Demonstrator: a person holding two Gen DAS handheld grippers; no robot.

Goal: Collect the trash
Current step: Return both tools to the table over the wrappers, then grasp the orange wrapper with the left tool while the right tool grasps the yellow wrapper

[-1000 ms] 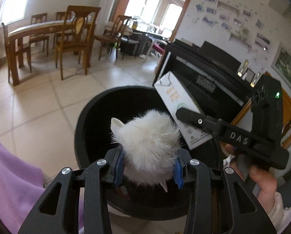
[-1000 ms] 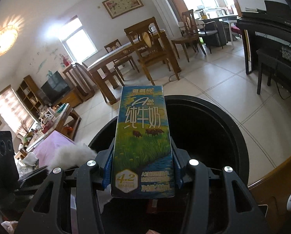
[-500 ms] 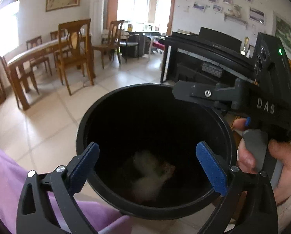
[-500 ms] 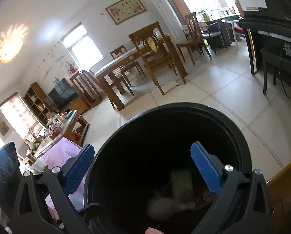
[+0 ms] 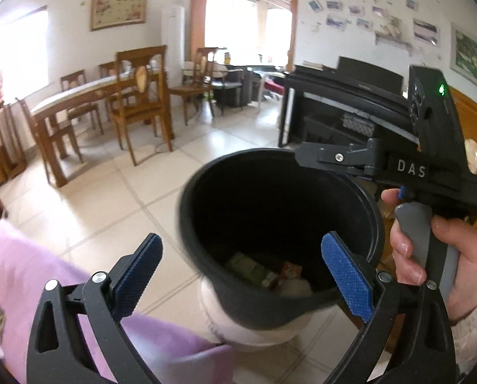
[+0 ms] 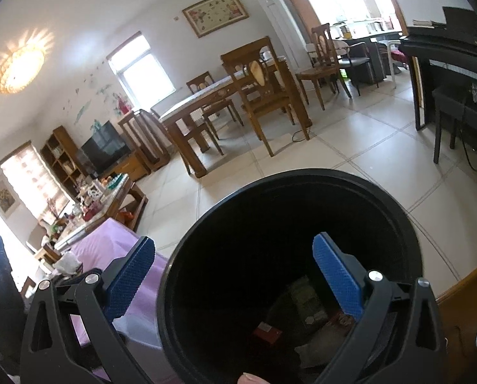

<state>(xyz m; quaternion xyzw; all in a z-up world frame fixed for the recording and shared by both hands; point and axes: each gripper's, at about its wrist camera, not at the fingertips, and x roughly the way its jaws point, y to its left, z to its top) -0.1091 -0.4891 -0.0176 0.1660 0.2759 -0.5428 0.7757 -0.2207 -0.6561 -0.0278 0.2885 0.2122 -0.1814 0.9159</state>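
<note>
The left gripper [image 5: 241, 268] with blue pads is spread wide and holds nothing. The right gripper [image 6: 233, 275] with blue pads is spread wide too, and it is empty. A moment ago the left one pinched a fluffy white ball of fur, and the right one pinched a tall milk carton with green grass and cows on it. Both sets of jaws have just been opening, and both things fell out. Nothing is between the jaws now.

The trash is at the bottom of the round black plastic bin [image 5: 203, 224]. In the right wrist view the milk carton [image 6: 305, 297] lies flat down there, next to a small red packet [image 6: 265, 329] and something pale that may be the white fluff [image 6: 321, 345]. In the left wrist view the carton and the pale lump show in the same dark bottom.

The left gripper has also drifted up and to the side, so the bin sits more to the right in its view than before. The right gripper hangs over the open bin, and the person's hand [image 5: 437, 249] grips its grey handle.

So these two bits of trash look done. I think the next job is to look for more trash, maybe on the purple cloth [image 5: 24, 275] close by
</note>
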